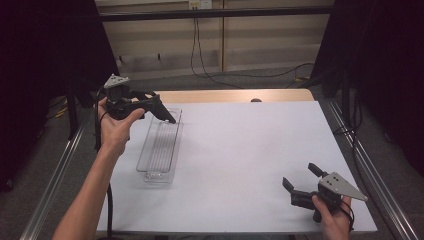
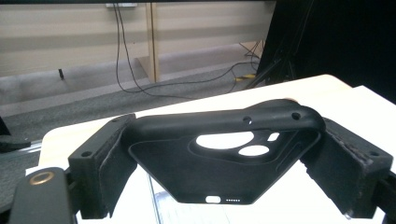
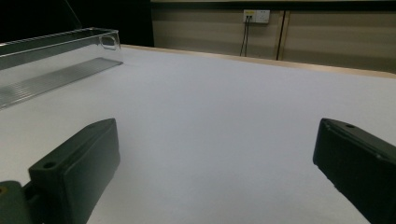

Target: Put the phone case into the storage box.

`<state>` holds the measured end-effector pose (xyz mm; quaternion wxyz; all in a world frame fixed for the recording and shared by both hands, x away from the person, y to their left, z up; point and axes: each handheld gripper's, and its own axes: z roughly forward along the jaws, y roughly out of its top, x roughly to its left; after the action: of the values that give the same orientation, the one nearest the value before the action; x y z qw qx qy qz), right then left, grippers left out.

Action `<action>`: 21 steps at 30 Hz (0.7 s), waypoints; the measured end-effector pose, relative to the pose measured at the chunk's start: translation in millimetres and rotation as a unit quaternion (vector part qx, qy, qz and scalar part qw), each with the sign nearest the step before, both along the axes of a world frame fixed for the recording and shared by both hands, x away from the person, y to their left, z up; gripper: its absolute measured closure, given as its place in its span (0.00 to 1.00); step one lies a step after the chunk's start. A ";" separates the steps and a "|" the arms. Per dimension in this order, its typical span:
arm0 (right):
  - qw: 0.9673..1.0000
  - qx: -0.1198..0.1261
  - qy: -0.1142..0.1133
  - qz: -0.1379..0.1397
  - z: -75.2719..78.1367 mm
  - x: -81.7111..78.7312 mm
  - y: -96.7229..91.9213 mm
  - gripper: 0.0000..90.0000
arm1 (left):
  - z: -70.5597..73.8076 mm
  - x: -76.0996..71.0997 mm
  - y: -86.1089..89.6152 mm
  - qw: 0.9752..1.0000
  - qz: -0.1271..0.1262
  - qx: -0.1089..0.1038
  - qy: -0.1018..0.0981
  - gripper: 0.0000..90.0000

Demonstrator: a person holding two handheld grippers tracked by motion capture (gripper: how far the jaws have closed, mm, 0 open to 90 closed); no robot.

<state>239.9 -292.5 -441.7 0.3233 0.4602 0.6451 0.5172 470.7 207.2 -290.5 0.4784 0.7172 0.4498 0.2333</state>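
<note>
Phone case (image 2: 219,163): black and matte, soft-looking, with rounded corners; the back panel has one large oblong cut-out, one round cut-out and a small slot near one end; a port slot and a row of tiny holes sit in the lower edge; two small holes show in the upper side wall.
Case position: pinched between the two padded jaws of the left tool (image 1: 150,107), held off the desk, tilted, open side facing the left gripper view's camera.
Case relative to tray: in the high view it hangs over the far end of the clear plastic tray (image 1: 160,150); contact with the tray cannot be told.
Left tool state: jaws pressed against the case's two short ends.
Right tool (image 1: 302,182): jaws spread wide, nothing between them; held low at the near right corner of the desk (image 1: 250,140), well apart from the case.
Tray: long, transparent, ribbed floor, on the desk's left side.
</note>
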 end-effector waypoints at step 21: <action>1.000 -0.001 0.005 0.004 -1.2 0.2 -0.8 0.00 | -12.5 24.6 -14.2 0.999 0.037 0.009 0.013 0.16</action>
<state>240.1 -293.3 -442.8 0.3184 0.4597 0.6488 0.5160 495.3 193.0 -303.0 0.4575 0.7073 0.4797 0.2457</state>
